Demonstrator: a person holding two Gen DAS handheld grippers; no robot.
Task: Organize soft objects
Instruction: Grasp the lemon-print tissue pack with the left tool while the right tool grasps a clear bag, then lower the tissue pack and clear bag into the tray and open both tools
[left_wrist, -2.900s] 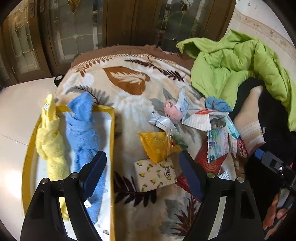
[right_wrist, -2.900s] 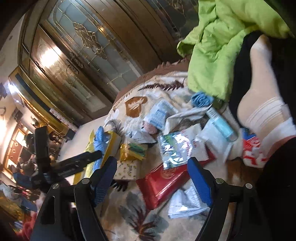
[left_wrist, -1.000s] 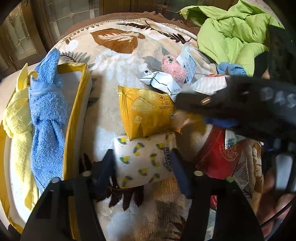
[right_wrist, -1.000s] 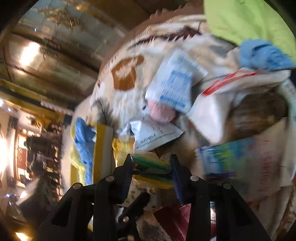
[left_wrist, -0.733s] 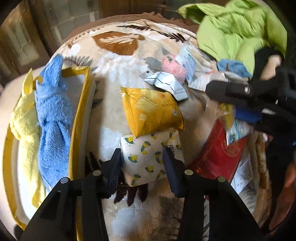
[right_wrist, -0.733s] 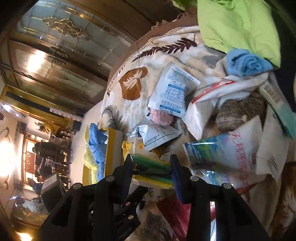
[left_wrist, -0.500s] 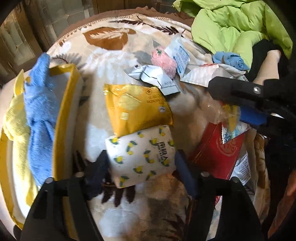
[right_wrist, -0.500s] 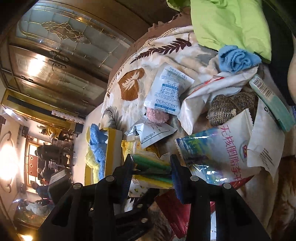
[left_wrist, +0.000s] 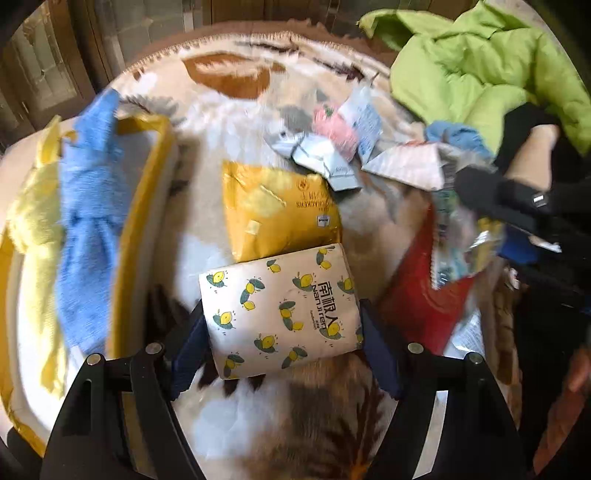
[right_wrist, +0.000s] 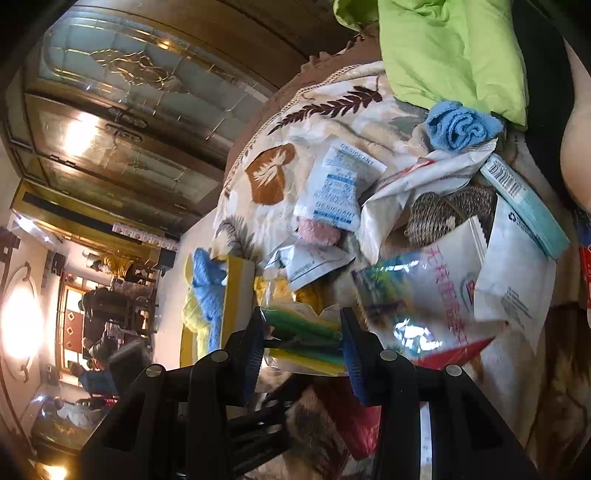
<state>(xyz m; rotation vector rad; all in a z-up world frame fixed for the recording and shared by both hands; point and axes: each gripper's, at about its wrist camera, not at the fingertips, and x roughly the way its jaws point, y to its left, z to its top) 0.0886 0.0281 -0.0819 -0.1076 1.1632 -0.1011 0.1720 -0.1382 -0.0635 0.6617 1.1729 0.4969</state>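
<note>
**Both tools loaded over the leaf blanket**

My left tool (left_wrist: 282, 332) sits low in the frame's centre, its blue pads pressed against both sides of the lemon-print tissue pack (left_wrist: 280, 310). The pack lies on the leaf-patterned blanket (left_wrist: 229, 118), its upper edge overlapping the yellow cracker bag (left_wrist: 277, 214). At the left of the frame the yellow tray (left_wrist: 142, 221) holds a blue towel (left_wrist: 88, 221) beside a yellow towel (left_wrist: 33, 221).

My right tool (right_wrist: 303, 343), in the lower centre of its view, is narrowed onto a clear bag of green and yellow sticks (right_wrist: 303, 339). Above it lie a desiccant sachet (right_wrist: 338, 184) resting over a pink fuzzy item (right_wrist: 317, 232), and a rolled blue cloth (right_wrist: 458, 125) touching the green quilt (right_wrist: 450, 48) at upper right.
</note>
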